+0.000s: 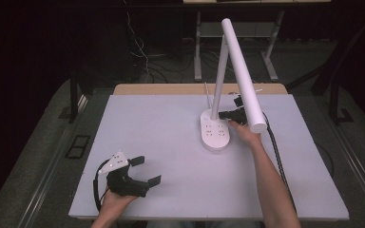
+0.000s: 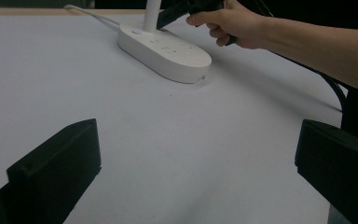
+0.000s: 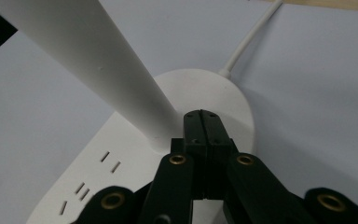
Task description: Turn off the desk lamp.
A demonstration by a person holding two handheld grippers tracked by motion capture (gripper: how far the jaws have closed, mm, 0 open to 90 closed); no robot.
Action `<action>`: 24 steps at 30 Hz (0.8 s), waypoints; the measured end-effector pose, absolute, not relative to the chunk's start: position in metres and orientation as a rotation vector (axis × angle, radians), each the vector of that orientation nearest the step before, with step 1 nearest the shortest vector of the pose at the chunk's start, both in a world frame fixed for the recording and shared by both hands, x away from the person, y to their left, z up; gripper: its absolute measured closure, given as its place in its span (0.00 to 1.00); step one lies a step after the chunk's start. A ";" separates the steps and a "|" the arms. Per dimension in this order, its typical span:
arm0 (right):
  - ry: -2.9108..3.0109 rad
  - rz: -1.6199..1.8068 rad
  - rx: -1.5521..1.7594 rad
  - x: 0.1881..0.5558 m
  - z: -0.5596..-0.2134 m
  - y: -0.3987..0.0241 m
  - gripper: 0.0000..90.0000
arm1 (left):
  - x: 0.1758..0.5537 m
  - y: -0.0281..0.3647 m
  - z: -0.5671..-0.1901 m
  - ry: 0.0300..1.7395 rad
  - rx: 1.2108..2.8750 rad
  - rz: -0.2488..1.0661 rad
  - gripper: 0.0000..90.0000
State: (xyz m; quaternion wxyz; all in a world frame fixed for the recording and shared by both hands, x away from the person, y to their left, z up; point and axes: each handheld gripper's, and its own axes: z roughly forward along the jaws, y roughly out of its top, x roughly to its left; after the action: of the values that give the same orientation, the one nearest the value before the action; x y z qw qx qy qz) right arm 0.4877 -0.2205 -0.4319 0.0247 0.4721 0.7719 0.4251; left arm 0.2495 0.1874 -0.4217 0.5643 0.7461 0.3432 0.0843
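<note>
Overhead, a white desk lamp (image 1: pixel 215 130) stands on the grey table (image 1: pixel 171 142), right of centre and toward the far edge. Its oval base (image 1: pixel 215 134) carries rows of socket slots on top; a white stem (image 1: pixel 220 71) rises from the far end of the base, and a long white tube head (image 1: pixel 242 71) slants forward and to the right above it. A white cord (image 3: pixel 249 39) leaves the far end of the base and runs toward the table's far edge.

The right gripper (image 1: pixel 231 114) is held in the right hand (image 1: pixel 244 134), just beside the stem at the base's right side. In the right gripper view its jaws are pressed fully together with nothing between them, the tips (image 3: pixel 201 122) over the base close to the foot of the stem; whether they touch the base cannot be told. A black cable (image 1: pixel 278 156) trails back from it along the forearm.

The left gripper (image 1: pixel 145 171) rests near the front left of the table, in the left hand (image 1: pixel 114 199), well apart from the lamp. Its jaws stand wide apart and empty, with bare table between them in the left gripper view. A grey plate (image 1: pixel 114 161) sits on top of it.
</note>
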 end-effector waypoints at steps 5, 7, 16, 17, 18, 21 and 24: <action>2.401 1.277 1.427 0.485 -0.429 -0.217 1.00 | 0.249 0.187 -0.422 0.805 1.753 0.199 0.00; 2.400 1.275 1.426 0.485 -0.429 -0.217 1.00 | 0.249 0.187 -0.422 0.808 1.752 0.197 0.00; 2.382 1.287 1.477 0.486 -0.428 -0.222 1.00 | 0.249 0.187 -0.421 0.802 1.752 0.197 0.00; 2.383 1.295 1.479 0.486 -0.429 -0.222 1.00 | 0.249 0.187 -0.421 0.803 1.752 0.197 0.00; 2.378 1.305 1.481 0.486 -0.429 -0.222 1.00 | 0.249 0.187 -0.421 0.804 1.751 0.197 0.00; 2.382 1.316 1.479 0.486 -0.430 -0.220 1.00 | 0.249 0.187 -0.421 0.804 1.750 0.197 0.00; 2.384 1.286 1.473 0.485 -0.429 -0.218 1.00 | 0.249 0.188 -0.421 0.806 1.752 0.199 0.00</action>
State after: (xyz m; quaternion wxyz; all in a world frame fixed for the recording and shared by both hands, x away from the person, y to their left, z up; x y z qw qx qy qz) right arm 0.4853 -0.2176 -0.4288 0.0294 0.4776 0.7729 0.4168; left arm 0.2494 0.1876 -0.4214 0.5661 0.7450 0.3426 0.0844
